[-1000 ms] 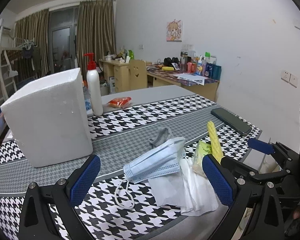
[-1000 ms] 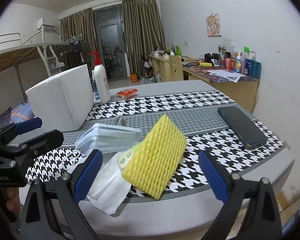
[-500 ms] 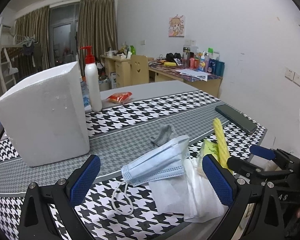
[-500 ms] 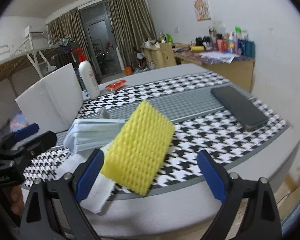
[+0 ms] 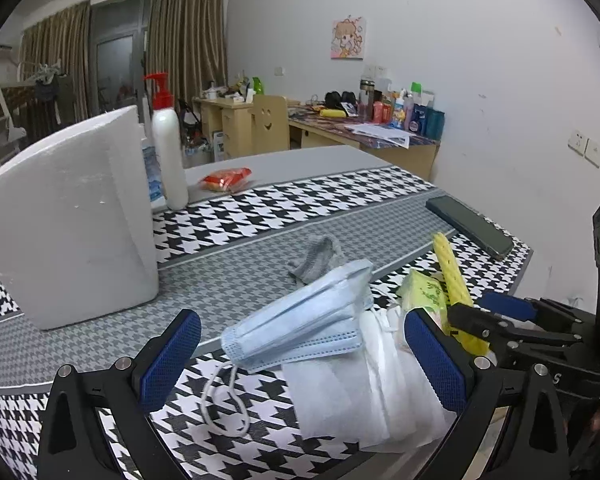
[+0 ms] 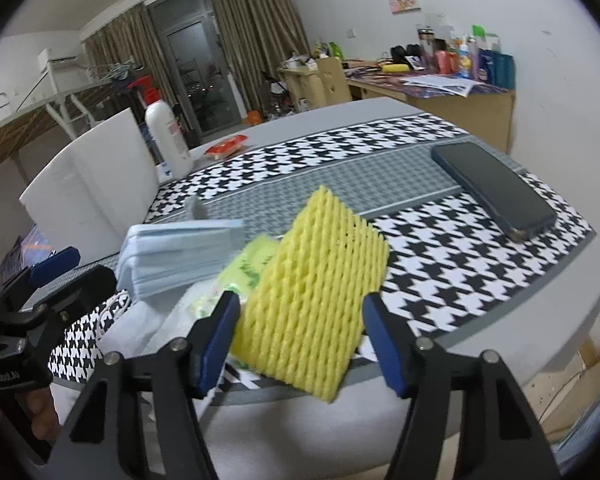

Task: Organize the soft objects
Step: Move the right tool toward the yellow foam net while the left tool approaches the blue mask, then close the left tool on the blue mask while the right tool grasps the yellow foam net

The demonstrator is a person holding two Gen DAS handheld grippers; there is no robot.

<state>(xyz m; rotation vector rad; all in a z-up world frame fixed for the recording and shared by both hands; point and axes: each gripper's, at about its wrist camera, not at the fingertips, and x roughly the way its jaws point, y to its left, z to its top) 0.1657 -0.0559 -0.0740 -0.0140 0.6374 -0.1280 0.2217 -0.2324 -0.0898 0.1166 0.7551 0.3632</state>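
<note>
Bedroom w/ curtains [image 5: 184,40] and desk [image 5: 364,136]; houndstooth table [image 5: 300,208] holds foam box [image 5: 68,224], phone [image 6: 496,192] near right edge. Masks [image 5: 300,316], tissues [image 5: 364,392] at front edge. Right gripper [image 6: 300,336] has just been closing round yellow foam net [image 6: 312,292], pads not clearly pressing; left gripper [image 5: 300,356] wide open.

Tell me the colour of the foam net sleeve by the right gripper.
Yellow foam net sleeve; right wrist view.

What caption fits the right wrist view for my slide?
Right tongs, just closing, straddle the yellow foam net beside a blue face mask on the houndstooth table.
</note>
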